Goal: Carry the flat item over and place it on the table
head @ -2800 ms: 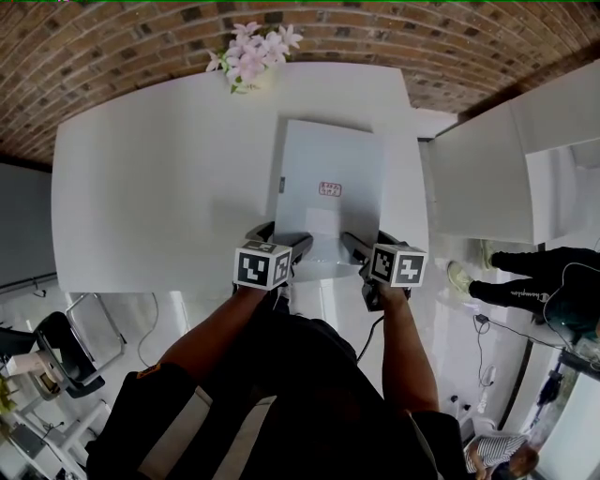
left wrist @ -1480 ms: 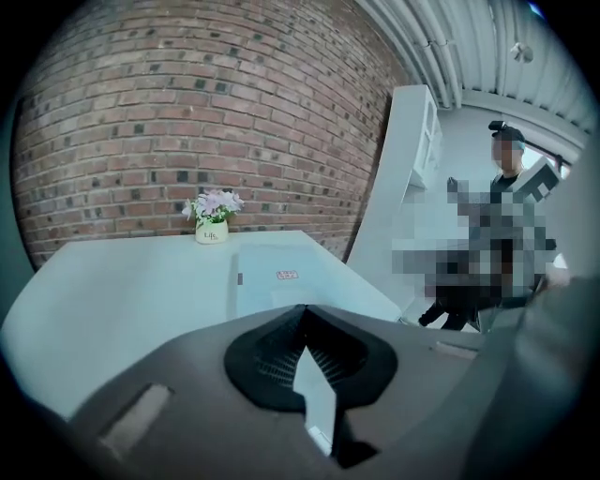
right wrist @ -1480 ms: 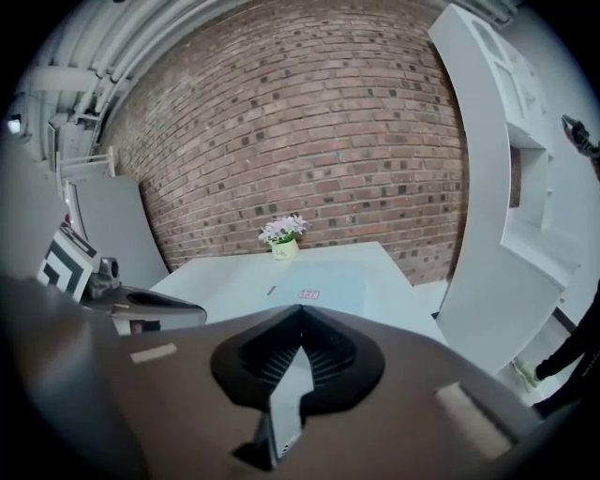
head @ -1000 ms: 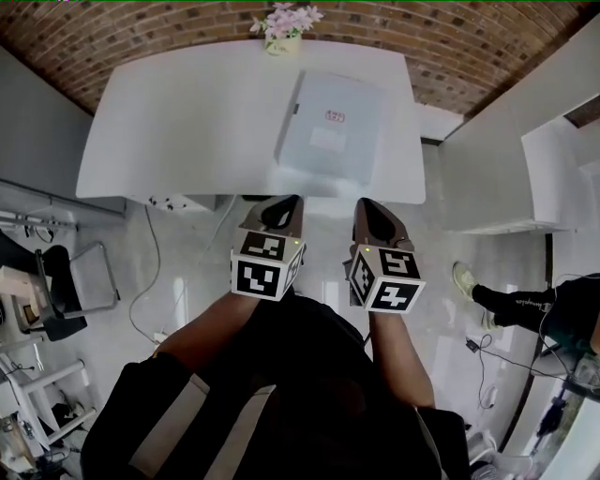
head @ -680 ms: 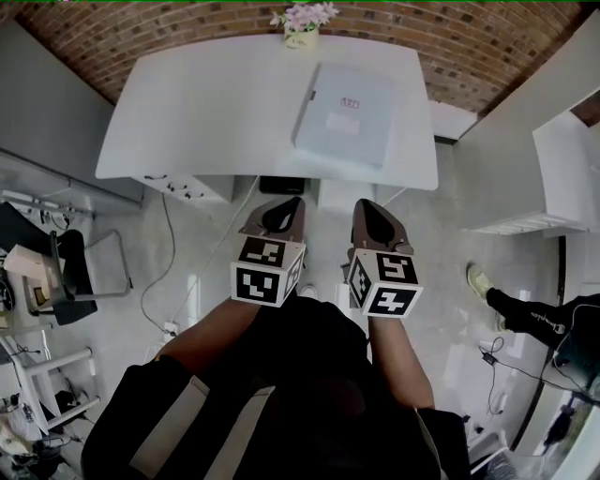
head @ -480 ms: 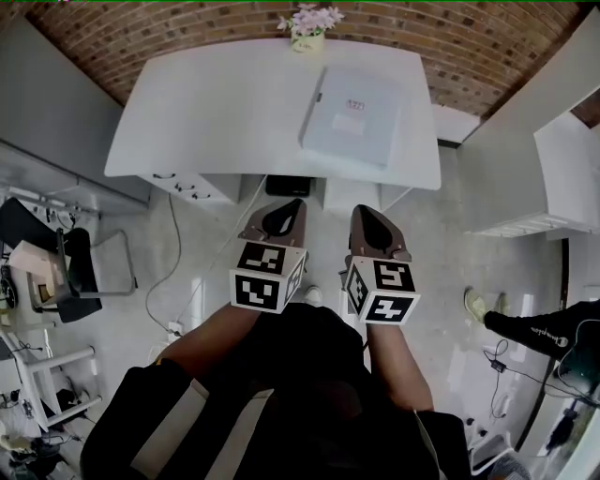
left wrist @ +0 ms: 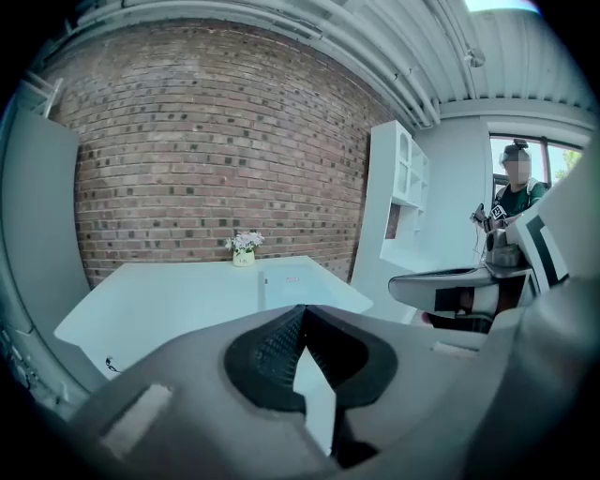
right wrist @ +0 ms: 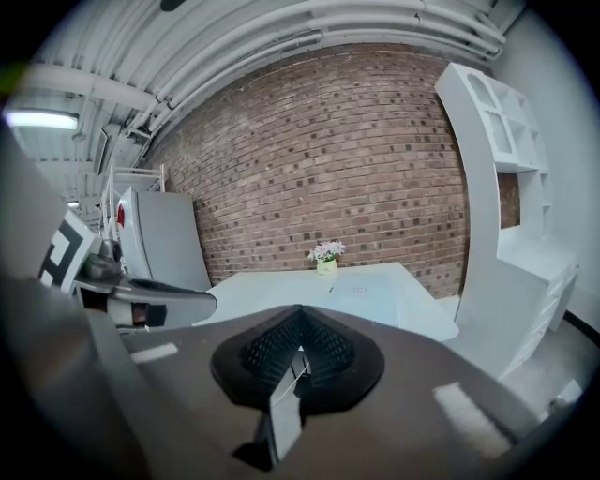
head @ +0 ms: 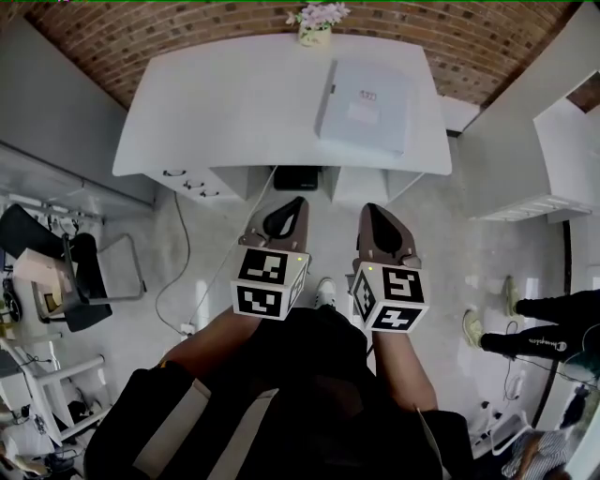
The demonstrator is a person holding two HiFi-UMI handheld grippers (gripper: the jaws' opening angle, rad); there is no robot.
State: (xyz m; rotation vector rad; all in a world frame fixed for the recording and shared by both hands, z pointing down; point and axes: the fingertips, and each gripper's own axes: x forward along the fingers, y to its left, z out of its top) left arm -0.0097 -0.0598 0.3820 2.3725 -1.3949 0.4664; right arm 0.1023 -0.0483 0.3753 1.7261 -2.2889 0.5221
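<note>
The flat pale grey item (head: 364, 106) with a small red-and-white label lies on the right half of the white table (head: 225, 103). It also shows far off as the flat item (left wrist: 291, 281) in the left gripper view and as the flat item (right wrist: 364, 291) in the right gripper view. My left gripper (head: 284, 214) and right gripper (head: 377, 221) hover side by side over the floor, well short of the table's near edge. Both are shut with nothing between the jaws: left gripper (left wrist: 302, 319), right gripper (right wrist: 300, 323).
A vase of pink flowers (head: 317, 21) stands at the table's far edge against a brick wall (head: 187, 28). White shelving (head: 553, 131) is at the right, a chair (head: 66, 281) and cables at the left. A person's legs (head: 544, 323) show at far right.
Both grippers have let go of the flat item and pulled back from the table. The table and item now lie farther away in the head view.
</note>
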